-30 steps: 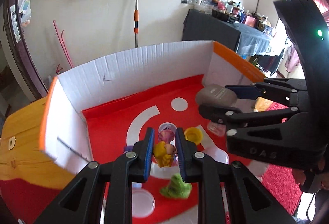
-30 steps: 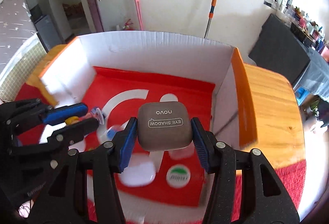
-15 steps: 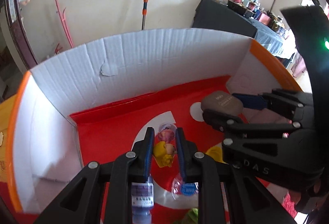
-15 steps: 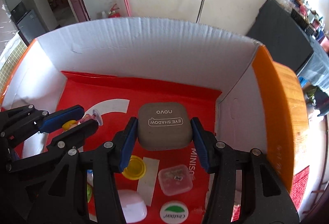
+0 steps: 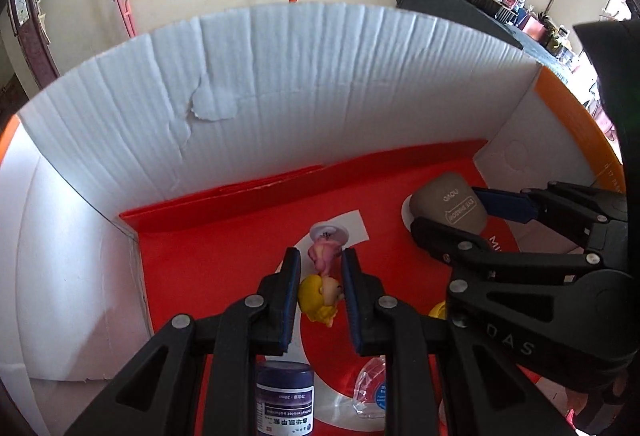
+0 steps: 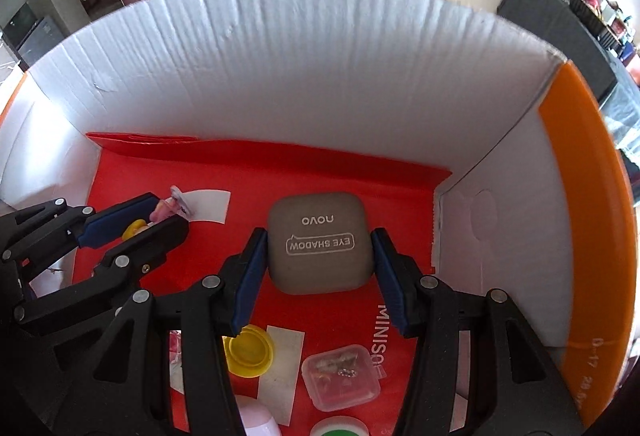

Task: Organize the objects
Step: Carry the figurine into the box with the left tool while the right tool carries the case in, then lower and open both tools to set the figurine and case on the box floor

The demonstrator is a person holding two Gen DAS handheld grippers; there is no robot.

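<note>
My left gripper (image 5: 320, 256) is shut on a small doll figure (image 5: 322, 292) with a yellow head and pink body, held over the red floor (image 5: 224, 248) of a white cardboard box (image 5: 320, 83). It also shows at the left in the right wrist view (image 6: 160, 209). My right gripper (image 6: 318, 236) stands around a grey "novo EYE SHADOW" case (image 6: 318, 242), with small gaps between the pads and the case, which seems to rest on the red floor near the back right corner. The case shows in the left wrist view (image 5: 448, 201) too.
On the box floor lie a yellow round lid (image 6: 250, 354), a clear small plastic case (image 6: 340, 376), a green-white jar (image 6: 340, 430), a purple-capped bottle (image 5: 285, 396) and a clear blue-label packet (image 5: 374, 388). Box walls close in at the back and both sides.
Both grippers moved forward and down, deeper into the box toward the back wall. The right jaws have spread slightly away from the eye shadow case. The left still holds the doll.
</note>
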